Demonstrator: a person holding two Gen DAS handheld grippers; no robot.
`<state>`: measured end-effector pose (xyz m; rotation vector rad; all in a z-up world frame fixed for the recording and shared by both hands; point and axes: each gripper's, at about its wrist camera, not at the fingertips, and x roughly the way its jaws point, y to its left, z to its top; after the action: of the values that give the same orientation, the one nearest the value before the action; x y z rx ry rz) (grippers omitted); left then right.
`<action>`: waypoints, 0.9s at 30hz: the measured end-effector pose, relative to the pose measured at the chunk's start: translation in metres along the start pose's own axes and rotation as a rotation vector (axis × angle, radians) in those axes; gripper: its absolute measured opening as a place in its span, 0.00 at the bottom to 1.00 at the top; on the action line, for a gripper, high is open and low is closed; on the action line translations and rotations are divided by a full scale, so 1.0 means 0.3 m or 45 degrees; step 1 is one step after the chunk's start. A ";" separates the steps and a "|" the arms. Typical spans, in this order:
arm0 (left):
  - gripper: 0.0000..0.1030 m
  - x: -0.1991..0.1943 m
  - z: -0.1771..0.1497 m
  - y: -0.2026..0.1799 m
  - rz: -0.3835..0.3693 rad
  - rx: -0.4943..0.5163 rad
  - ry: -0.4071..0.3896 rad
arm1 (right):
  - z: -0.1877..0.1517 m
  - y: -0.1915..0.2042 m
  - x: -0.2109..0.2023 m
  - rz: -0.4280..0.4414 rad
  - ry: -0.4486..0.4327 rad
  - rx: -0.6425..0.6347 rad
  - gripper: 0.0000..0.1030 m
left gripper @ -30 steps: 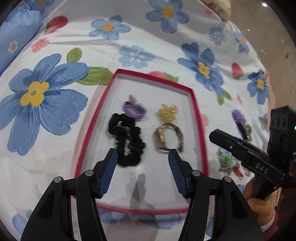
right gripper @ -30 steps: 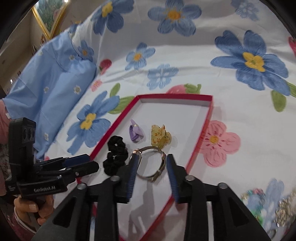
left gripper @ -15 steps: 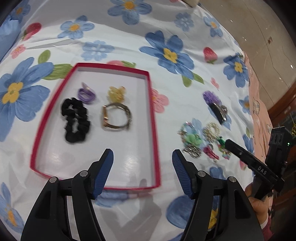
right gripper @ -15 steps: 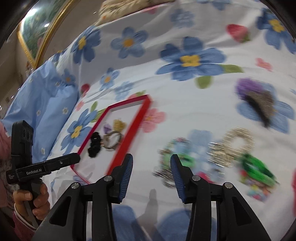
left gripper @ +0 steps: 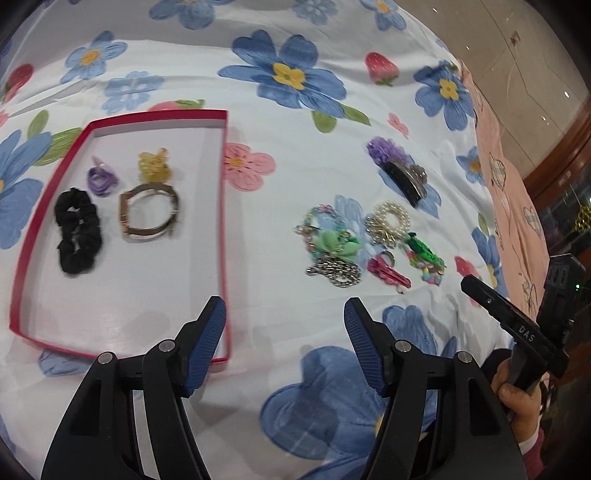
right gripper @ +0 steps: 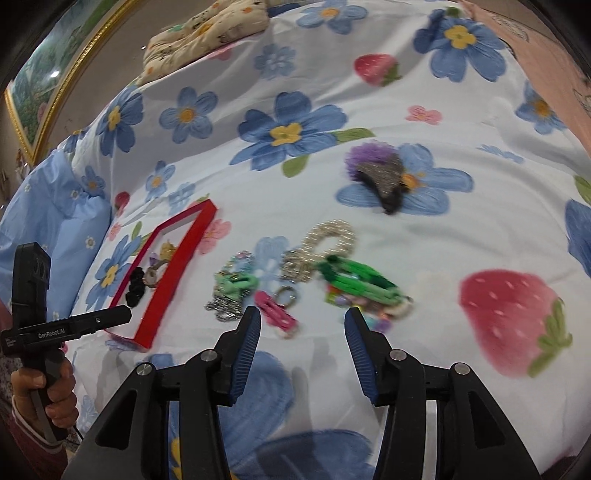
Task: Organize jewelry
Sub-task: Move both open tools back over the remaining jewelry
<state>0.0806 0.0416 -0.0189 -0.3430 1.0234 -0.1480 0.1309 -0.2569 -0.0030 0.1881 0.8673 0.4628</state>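
A red-rimmed tray (left gripper: 224,229) lies on the flowered sheet and holds a black scrunchie (left gripper: 78,230), a gold watch (left gripper: 149,211), a purple hair tie (left gripper: 101,179) and a yellow clip (left gripper: 154,169). A loose pile lies to its right: green bow with chain (left gripper: 332,251), pearl scrunchie (left gripper: 388,223), pink clip (left gripper: 388,273), green braided piece (left gripper: 424,253), purple hair clip (left gripper: 400,171). My left gripper (left gripper: 284,323) is open and empty over the tray's right front corner. My right gripper (right gripper: 302,323) is open and empty just before the pink clip (right gripper: 275,309) and the green braided piece (right gripper: 358,278).
The tray also shows in the right wrist view (right gripper: 173,275), left of the pile. A blue pillow (right gripper: 48,221) lies at the far left and a patterned cushion (right gripper: 207,27) at the back. A pink cloth (left gripper: 509,199) borders the bed's right edge.
Both grippers have swung right, away from the tray toward the loose pile. The right gripper has opened wider and now faces the pink clip and green braided piece. The watch stays in the tray.
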 end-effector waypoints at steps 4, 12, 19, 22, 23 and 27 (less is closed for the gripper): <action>0.64 0.023 0.022 -0.052 -0.002 0.056 0.010 | -0.002 -0.035 -0.006 -0.011 -0.003 0.011 0.48; 0.64 0.088 0.096 -0.136 -0.009 0.164 0.026 | 0.023 -0.042 0.015 -0.040 0.023 -0.072 0.48; 0.64 0.198 0.194 -0.193 0.003 0.261 0.064 | 0.079 -0.056 0.088 -0.045 0.102 -0.159 0.47; 0.55 0.258 0.226 -0.215 0.010 0.303 0.099 | 0.086 -0.050 0.126 -0.042 0.148 -0.213 0.47; 0.51 0.272 0.232 -0.222 0.006 0.313 0.108 | 0.087 -0.048 0.135 -0.042 0.159 -0.224 0.46; 0.36 0.357 0.252 -0.263 0.005 0.383 0.165 | 0.093 -0.045 0.165 -0.049 0.188 -0.259 0.39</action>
<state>0.2037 -0.0464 -0.0424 -0.0578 1.1114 -0.3196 0.1840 -0.2452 -0.0240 -0.0499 0.9597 0.5306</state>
